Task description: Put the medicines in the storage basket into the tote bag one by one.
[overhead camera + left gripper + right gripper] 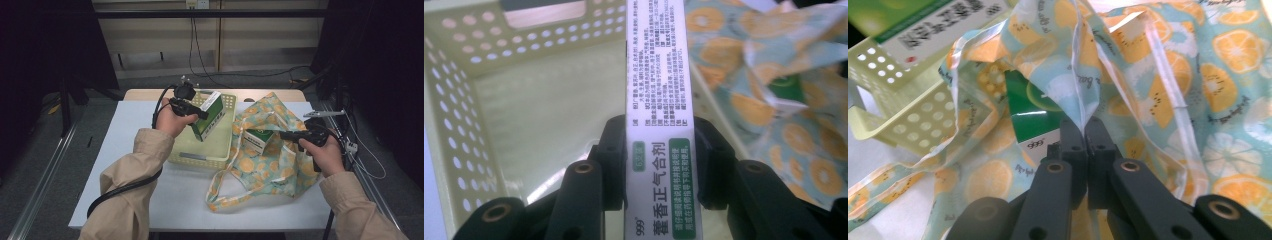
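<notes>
The left gripper (200, 114) has its jaws clamped on the narrow sides of a green and white medicine box (659, 125), which stands up between them, held in the air over the pale yellow perforated basket (227, 150). The right gripper (280, 134) has its jaws pinched shut on a fold of the orange-print cloth bag (272, 165), at the rim just beside the basket, holding the mouth up and open. A second green box (1033, 117) already sits inside that mouth, on the basket side of the pinched rim.

From where I stand, the job looks like moving boxes from the basket into the bag, with this box just lifted clear.

What could go wrong: the grip is low on a tall, smooth carton, so a quick swing toward the bag could let it pivot or slide out and drop back into the basket. The bag's opening is soft and partly taken up by the other box; if the held rim sags, the carton may catch on the cloth and land on the bench (130, 150) beside the basket instead.
</notes>
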